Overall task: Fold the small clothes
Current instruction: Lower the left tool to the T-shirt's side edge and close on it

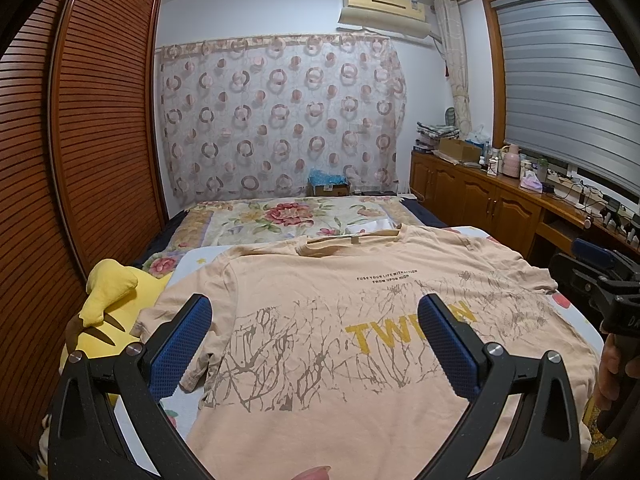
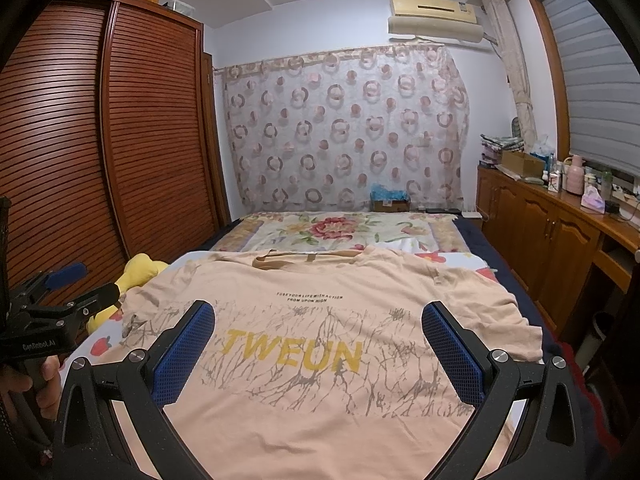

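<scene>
Blue-padded and spread wide, the jaws of the left gripper (image 1: 316, 320) stood released above the near half of a peach T-shirt (image 1: 360, 280), gripping nothing. Its left pad hung over the shirt's left sleeve at about 9 o'clock in its own view, and its right pad covered part of the yellow lettering (image 1: 408, 328) on the chest. The right gripper (image 2: 318, 328) was likewise splayed apart and held nothing, its two pads framing the word TWEUN (image 2: 294, 354) at the middle of its view.

That shirt lay spread flat, front up, on the bed (image 2: 464, 258), collar toward 12 o'clock and hem toward the cameras. Each tool showed in the other's camera: the right one at 3 o'clock in the left view, the left one at 9 o'clock in the right view, both well apart over opposite sides of the shirt.

Beside the left sleeve, at 9 o'clock, sat a yellow plush toy (image 1: 112, 304). Beyond the collar lay a floral quilt (image 1: 288, 220). A slatted wooden wardrobe (image 2: 120, 140) stood at 10 o'clock, a circle-patterned curtain (image 1: 280, 120) at 12, and a wooden cabinet (image 2: 560, 224) at 2 o'clock.
</scene>
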